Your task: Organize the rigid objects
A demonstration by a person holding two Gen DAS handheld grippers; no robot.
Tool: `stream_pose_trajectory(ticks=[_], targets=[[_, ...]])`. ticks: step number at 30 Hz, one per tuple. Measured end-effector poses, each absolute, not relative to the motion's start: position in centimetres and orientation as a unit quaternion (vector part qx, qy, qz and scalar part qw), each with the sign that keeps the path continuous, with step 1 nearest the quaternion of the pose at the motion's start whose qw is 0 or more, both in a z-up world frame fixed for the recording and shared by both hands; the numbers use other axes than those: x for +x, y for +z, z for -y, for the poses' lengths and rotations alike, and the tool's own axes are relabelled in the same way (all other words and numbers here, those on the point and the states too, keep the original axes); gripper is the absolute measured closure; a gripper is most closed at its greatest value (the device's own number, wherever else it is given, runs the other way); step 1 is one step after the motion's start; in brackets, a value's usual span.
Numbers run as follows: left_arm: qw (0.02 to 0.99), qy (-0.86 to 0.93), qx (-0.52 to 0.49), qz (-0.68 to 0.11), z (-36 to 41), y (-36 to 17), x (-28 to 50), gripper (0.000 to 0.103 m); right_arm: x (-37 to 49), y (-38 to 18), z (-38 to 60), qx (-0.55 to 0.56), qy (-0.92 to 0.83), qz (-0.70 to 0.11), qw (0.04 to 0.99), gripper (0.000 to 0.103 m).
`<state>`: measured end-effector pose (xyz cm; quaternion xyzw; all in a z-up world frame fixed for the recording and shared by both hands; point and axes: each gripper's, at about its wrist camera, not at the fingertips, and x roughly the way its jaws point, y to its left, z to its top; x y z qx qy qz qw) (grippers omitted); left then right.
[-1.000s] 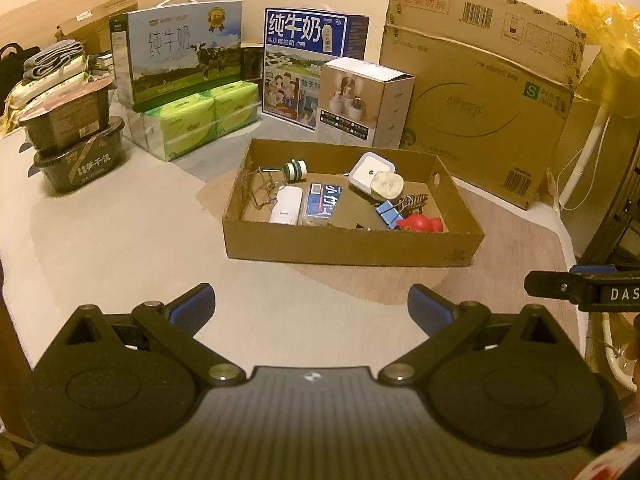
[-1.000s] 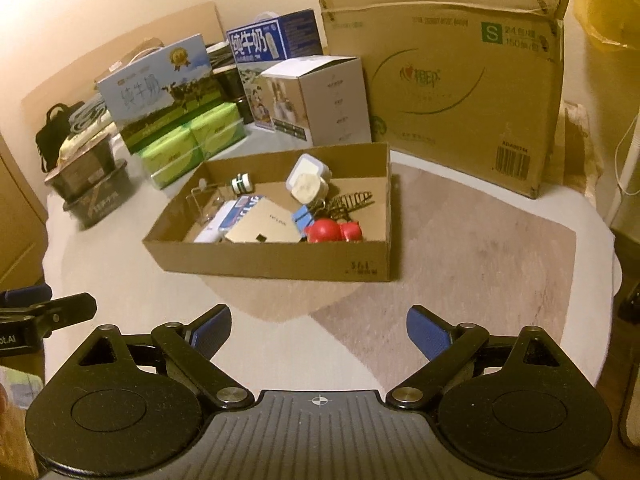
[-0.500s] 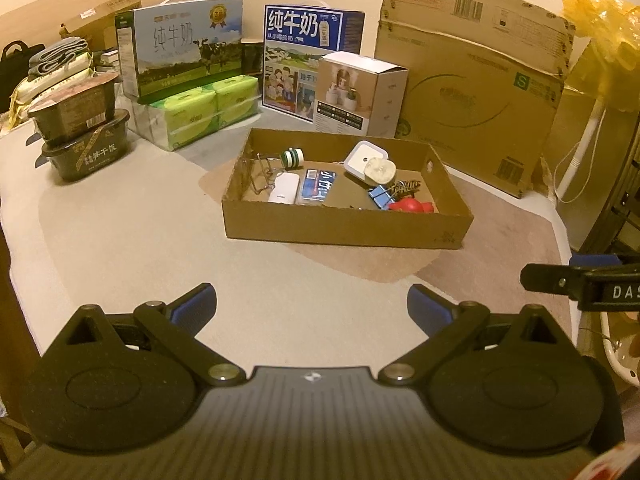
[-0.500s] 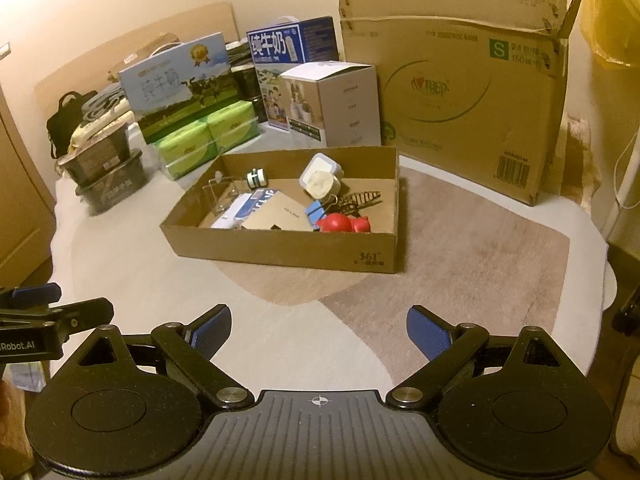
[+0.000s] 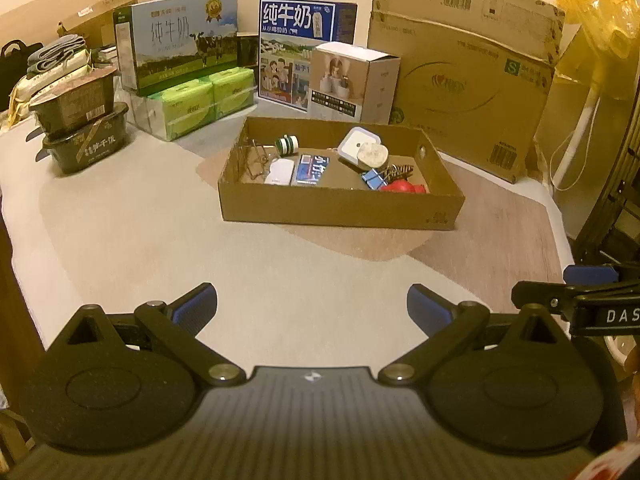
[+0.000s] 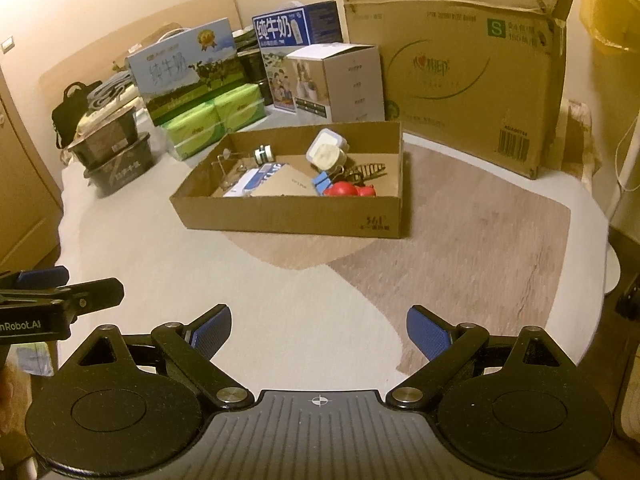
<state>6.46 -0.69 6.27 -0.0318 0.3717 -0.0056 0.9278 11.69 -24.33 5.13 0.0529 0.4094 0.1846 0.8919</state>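
Observation:
A shallow cardboard tray (image 5: 340, 208) (image 6: 288, 216) stands on the table. It holds several small items: a red toy (image 5: 402, 188) (image 6: 344, 190), a blue binder clip (image 5: 374, 178), a white square gadget (image 5: 358, 146) (image 6: 326, 152), a green-capped bottle (image 5: 286, 144) (image 6: 264, 155), a blue card pack (image 5: 312, 168) and a wire stand (image 5: 252, 158). My left gripper (image 5: 312, 308) is open and empty, well short of the tray. My right gripper (image 6: 319, 330) is open and empty, also back from the tray.
Milk cartons (image 5: 180, 60) (image 5: 304, 48), green tissue packs (image 5: 200, 104), a white box (image 5: 356, 80), a big cardboard box (image 5: 460, 84) and dark food tubs (image 5: 80, 120) line the back. The right gripper shows at the left view's right edge (image 5: 592, 304).
Both grippers have drawn back and away from the tray, which now looks smaller and farther. Both stay open and empty. Nothing in the tray has moved.

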Motion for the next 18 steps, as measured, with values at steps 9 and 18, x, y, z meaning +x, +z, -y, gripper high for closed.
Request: stream_pose_trajectory(ticks=[9,18], targets=[[0.925,-0.009,-0.033,-0.379,0.9,5.7,6.0,0.002,11.1,4.8,24.2,0.054,0.185,-0.410,0.891,0.009],[0.921,-0.009,-0.035,-0.387,0.9,5.0,6.2,0.002,11.2,4.7,24.2,0.054,0.183,-0.412,0.891,0.009]])
